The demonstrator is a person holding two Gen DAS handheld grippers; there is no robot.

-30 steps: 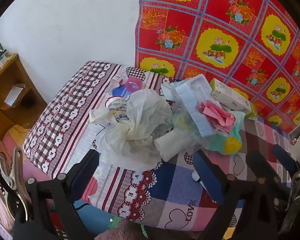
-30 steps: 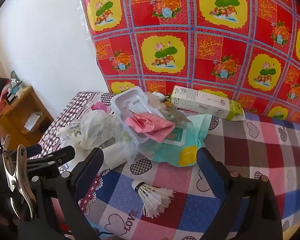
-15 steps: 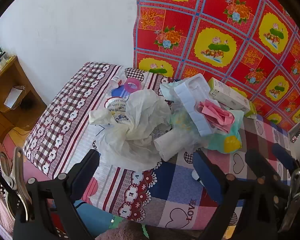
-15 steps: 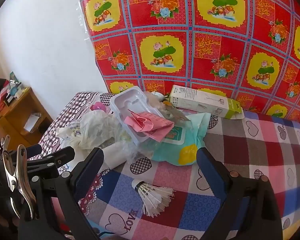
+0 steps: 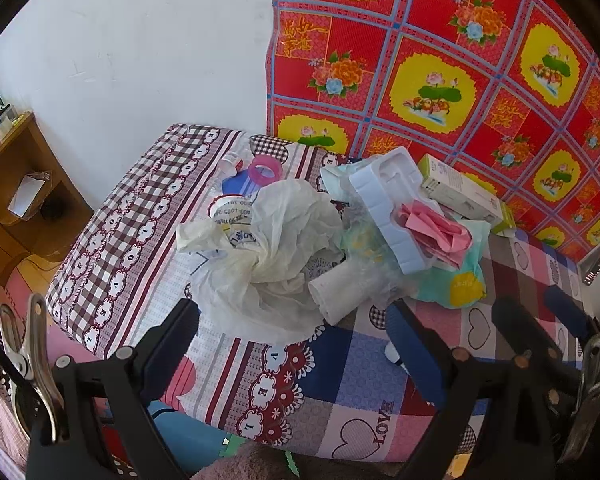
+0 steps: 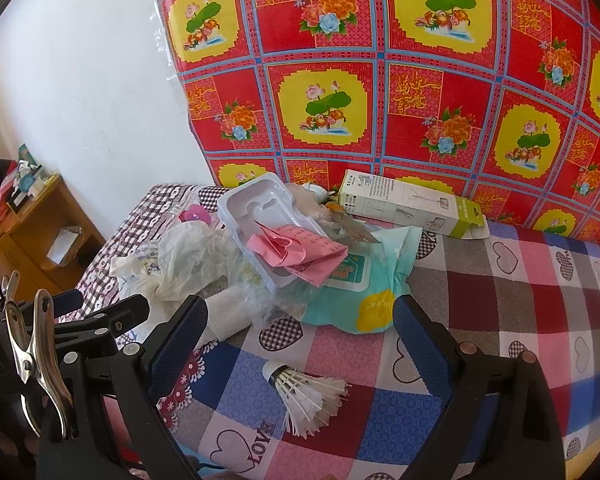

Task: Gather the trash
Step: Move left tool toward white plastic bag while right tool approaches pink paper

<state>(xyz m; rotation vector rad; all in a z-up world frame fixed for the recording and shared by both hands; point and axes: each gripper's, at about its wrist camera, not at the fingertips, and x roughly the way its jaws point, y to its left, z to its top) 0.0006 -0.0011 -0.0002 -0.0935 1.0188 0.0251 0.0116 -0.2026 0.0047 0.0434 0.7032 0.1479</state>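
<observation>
Patchwork tabletop point(image 6: 520, 300) carries our trash pile point(image 5: 340, 240) near its middle; left claw point(image 5: 292, 312) and right claw point(image 6: 300, 312) both gape wide, empty, hovering just before it

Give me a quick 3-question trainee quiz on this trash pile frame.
1. True or false: the right hand-held gripper is shut on the shuttlecock.
2. What lies in the white tray? A) pink paper B) a spoon C) a battery
3. Fill in: the green-and-white box lies at the back, next to the red ____ cloth.

Key: 1 false, both the right and the left hand-held gripper are open and empty; 2 A, pink paper; 3 floral.
</observation>
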